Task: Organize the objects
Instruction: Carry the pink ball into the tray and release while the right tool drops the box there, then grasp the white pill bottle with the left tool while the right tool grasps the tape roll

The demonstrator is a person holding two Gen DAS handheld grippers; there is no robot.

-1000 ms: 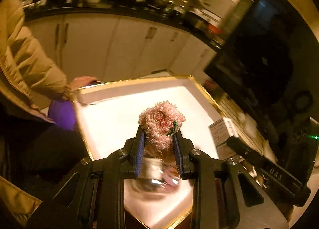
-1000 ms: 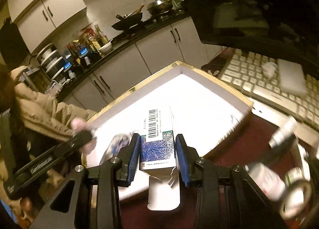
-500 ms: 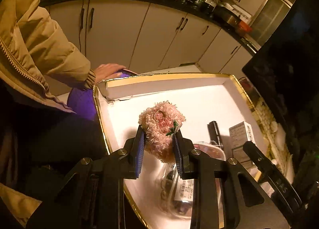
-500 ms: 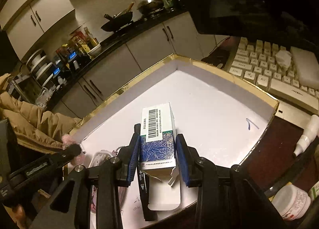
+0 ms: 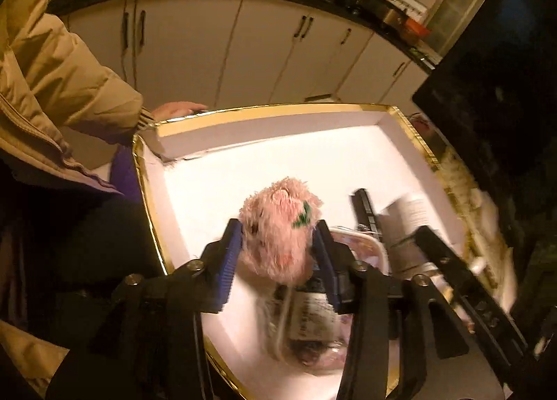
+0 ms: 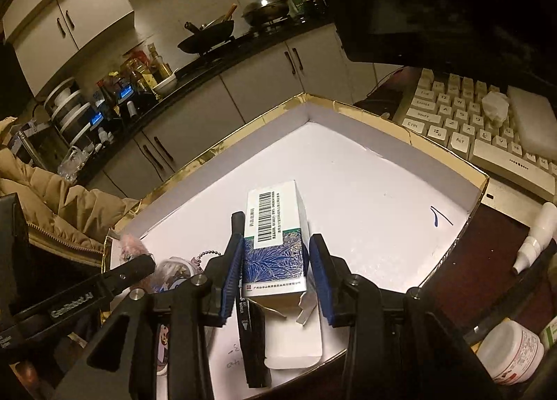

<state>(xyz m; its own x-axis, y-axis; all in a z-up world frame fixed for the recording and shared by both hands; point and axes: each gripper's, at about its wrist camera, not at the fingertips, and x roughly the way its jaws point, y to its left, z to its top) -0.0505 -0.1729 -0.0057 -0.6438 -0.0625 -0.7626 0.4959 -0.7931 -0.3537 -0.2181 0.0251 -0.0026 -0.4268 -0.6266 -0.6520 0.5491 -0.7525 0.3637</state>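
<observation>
- The left tool (image 5: pixel 278 253) hangs over the near corner of the gold-edged box (image 5: pixel 271 110), its jaws opening. The pink fluffy toy (image 5: pixel 280 225) sits between the blue pads (image 5: pixel 228 271); the left pad is at the fur, the right one looks just clear of it, so the grasp seems released.
- Beneath the toy, inside the box, lies a clear packet with a label (image 5: pixel 310 323), blurred, and I cannot read it.
- The right tool (image 6: pixel 275 271) is also over the box, its jaws opening too. The blue-and-white carton with a barcode (image 6: pixel 275 232) stands between its pads, with a plain gap on the right side and the left pad (image 6: pixel 231 278) close against it; the carton looks released and rests on the white floor of the box.
- A black marker (image 6: pixel 250 340) lies in the box just below the carton, beside a white card flap (image 6: pixel 296 340).
- A small bead chain (image 6: pixel 209 253) and a round trinket lie to the left of the right tool.
- Outside the box, on the dark surface to the right, stand a white jar (image 6: pixel 511 351) and a white dropper bottle (image 6: pixel 532 236); a cream keyboard (image 6: pixel 470 128) sits beyond.
- A person in a tan padded jacket (image 5: pixel 59 65) rests a hand (image 5: pixel 174 109) at the far left rim of the box.
</observation>
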